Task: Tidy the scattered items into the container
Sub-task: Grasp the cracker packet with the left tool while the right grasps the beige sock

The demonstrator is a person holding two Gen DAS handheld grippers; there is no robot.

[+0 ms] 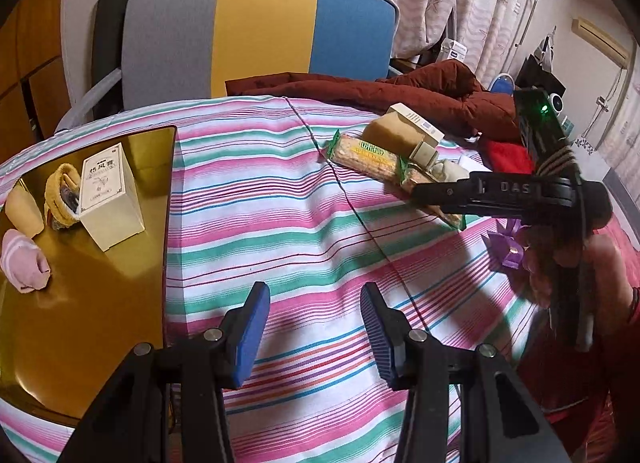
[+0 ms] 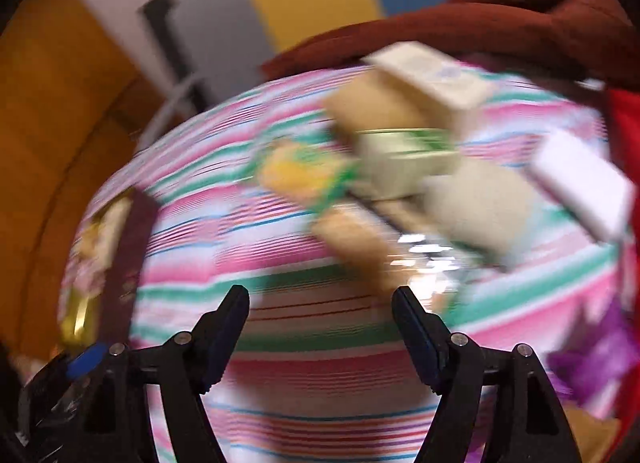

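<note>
Striped cloth (image 1: 288, 199) in pink, green and white covers the counter, and the gold tray (image 1: 100, 303) at its left edge serves as the landmark for everything else. Inside the tray stand a cream box (image 1: 108, 199) with printed characters, a rolled yellow sock (image 1: 60, 195) touching the box's left side, a pale beige item (image 1: 22, 209) further left, and a rolled pink sock (image 1: 24, 265) nearest the camera.

Well to the right of the tray, across bare cloth, lies the scattered pile: a biscuit packet (image 1: 368, 157) with green ends, a tan box (image 1: 394, 131) with a white box (image 1: 416, 121) leaning on it, and some small pale items just beyond. A purple bow (image 1: 506, 247) lies still further right of the tray, near the person's hand (image 1: 560, 247).

The left tongs (image 1: 316, 327) hover just right of the tray's near corner, released, with nothing but cloth between the blue pads (image 1: 252, 327).

The right tongs (image 2: 320, 335) are also released and empty, as the right wrist view shows despite heavy blur. From the left wrist view, their black fingers reach over the near end of the biscuit packet, far from the tray; whether they touch it I cannot tell.

A brown-red garment (image 1: 400, 91) lies behind the pile, and a chair (image 1: 260, 31) in grey, yellow and blue stands beyond the tray's far side.
</note>
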